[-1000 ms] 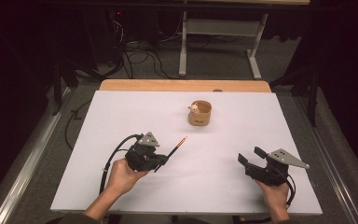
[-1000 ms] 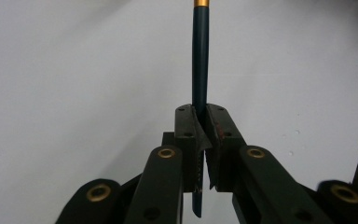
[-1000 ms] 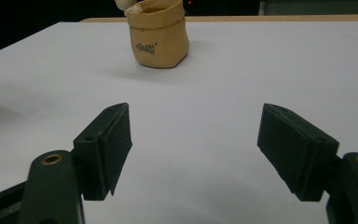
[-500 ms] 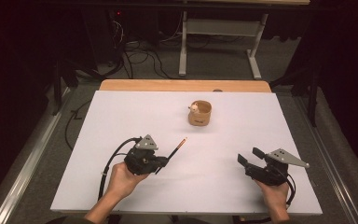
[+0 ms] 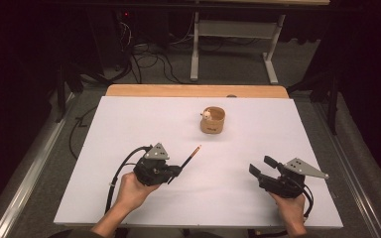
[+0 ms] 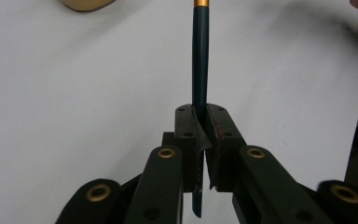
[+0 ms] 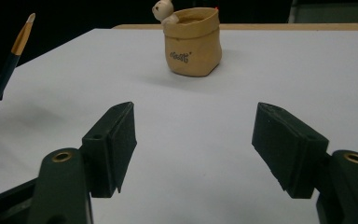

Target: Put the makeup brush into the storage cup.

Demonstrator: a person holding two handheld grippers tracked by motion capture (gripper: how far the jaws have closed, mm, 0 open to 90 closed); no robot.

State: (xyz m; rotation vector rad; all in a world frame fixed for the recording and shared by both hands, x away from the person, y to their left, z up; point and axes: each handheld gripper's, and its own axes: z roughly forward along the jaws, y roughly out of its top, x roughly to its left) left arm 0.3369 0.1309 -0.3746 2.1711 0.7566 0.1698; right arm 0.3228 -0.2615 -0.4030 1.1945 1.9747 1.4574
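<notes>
My left gripper (image 5: 174, 171) is shut on a dark teal pencil (image 5: 191, 156) with a gold band. It holds the pencil low over the white table (image 5: 129, 124), with the tip pointing up and away toward the middle. In the left gripper view the pencil (image 6: 199, 56) runs straight out between the closed pads (image 6: 186, 126). A tan pouch-shaped holder (image 5: 213, 120) with a small bear figure on its rim stands upright farther back. My right gripper (image 5: 261, 165) hovers open at the front right with nothing between its jaws. It faces the holder (image 7: 193, 44).
A wooden strip (image 5: 196, 90) borders the table's far edge. Beyond it are a dark floor, cables and a metal desk frame (image 5: 233, 49). In the right gripper view, the pencil's tip (image 7: 21, 35) rises at the left edge.
The right gripper has drifted slightly to the left. The left gripper and the pencil stay almost where they were.
</notes>
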